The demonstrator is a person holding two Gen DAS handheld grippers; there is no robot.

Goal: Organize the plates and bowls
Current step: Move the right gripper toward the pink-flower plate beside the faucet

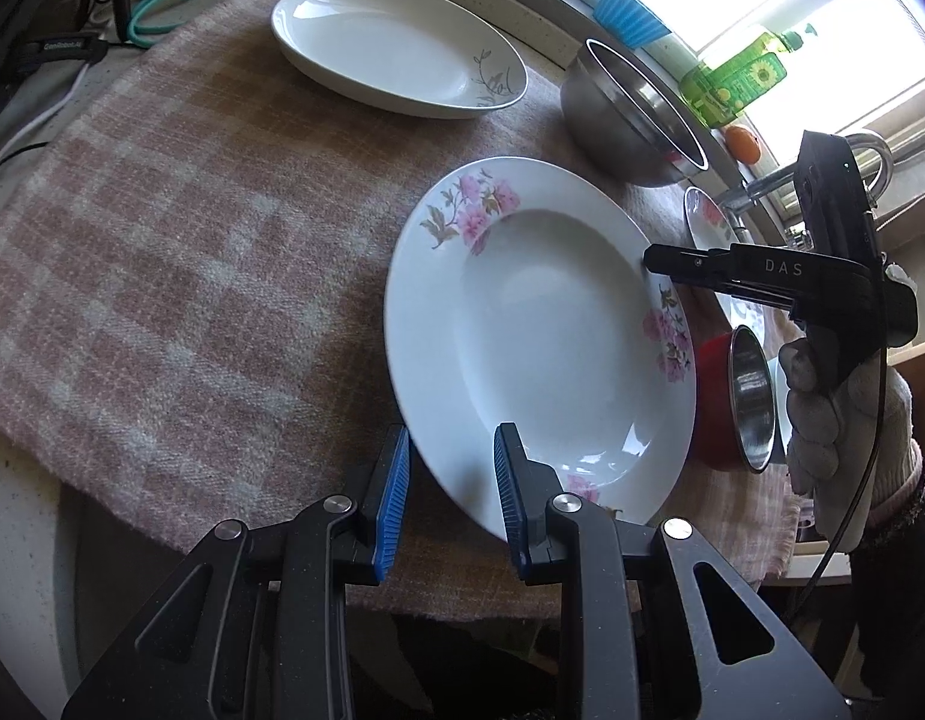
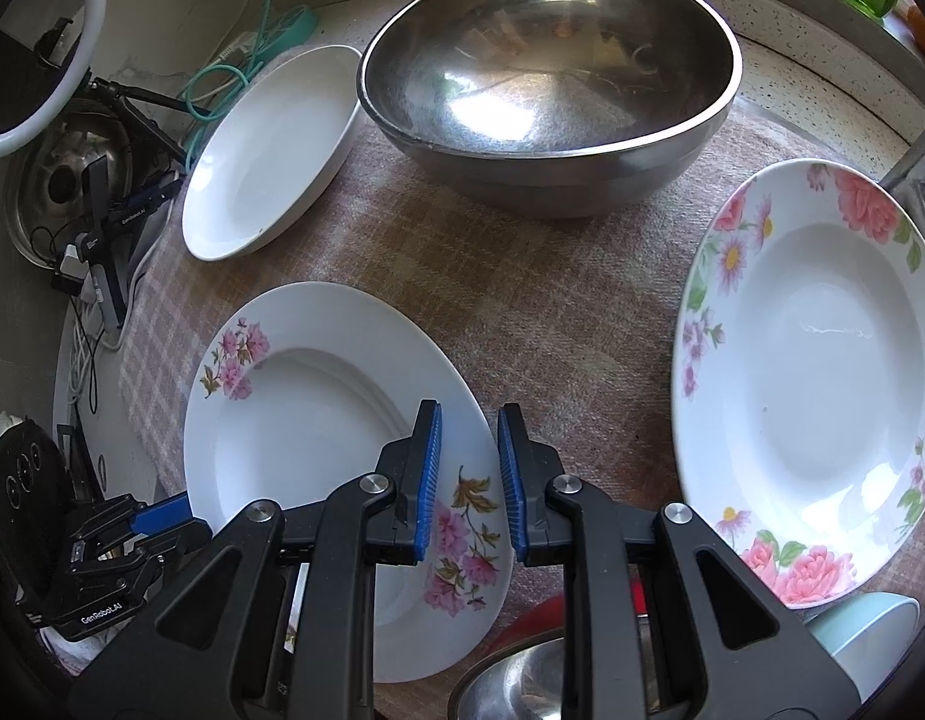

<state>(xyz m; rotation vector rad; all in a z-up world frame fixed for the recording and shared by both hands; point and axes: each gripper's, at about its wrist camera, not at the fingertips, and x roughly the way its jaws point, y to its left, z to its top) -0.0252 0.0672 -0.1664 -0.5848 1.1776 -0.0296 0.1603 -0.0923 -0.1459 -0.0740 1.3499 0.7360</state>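
A white soup plate with pink flowers [image 1: 540, 324] [image 2: 306, 420] lies over the plaid cloth [image 1: 192, 240]. My left gripper [image 1: 453, 480] is shut on its near rim, one blue pad above and one below. It also shows at the lower left of the right wrist view, left gripper [image 2: 174, 513]. My right gripper [image 2: 469, 468] is shut on the opposite rim, and its black tip, right gripper [image 1: 651, 261], rests on that edge. A second flowered plate [image 2: 810, 384], a white oval dish [image 1: 396, 48] [image 2: 270, 156] and a large steel bowl [image 1: 630, 114] [image 2: 546, 72] sit around it.
A red pot with a steel inside [image 1: 738, 402] and a pale blue bowl [image 2: 870, 636] stand at the cloth's near right. A green bottle [image 1: 738, 84], an orange [image 1: 743, 143] and a tap [image 1: 762, 186] line the window side. Cables and a ring light [image 2: 42, 42] crowd the left.
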